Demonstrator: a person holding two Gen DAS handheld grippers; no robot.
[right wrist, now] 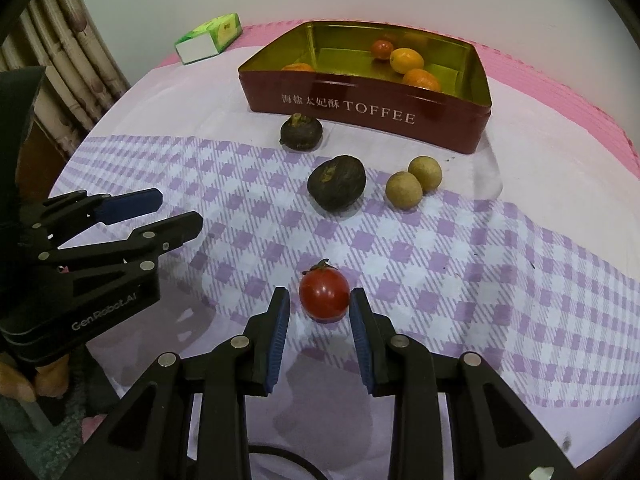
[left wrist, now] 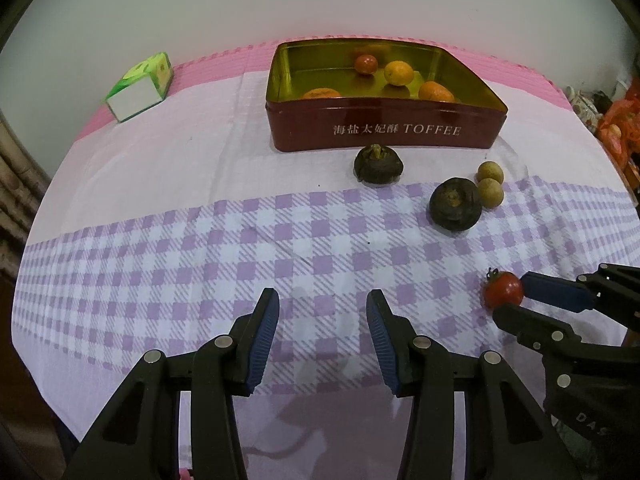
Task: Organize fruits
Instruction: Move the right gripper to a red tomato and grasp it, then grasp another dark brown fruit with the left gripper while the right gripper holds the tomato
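Tomato (right wrist: 324,295) lay on the checked table (right wrist: 500,280) at lower centre of the right view, between the right tongs (right wrist: 320,304), whose pads stood apart from it, gripping nothing. Left tongs (left wrist: 322,312) hung released over bare cloth. Oranges (left wrist: 398,73) sat in the red tin (left wrist: 384,128) above.
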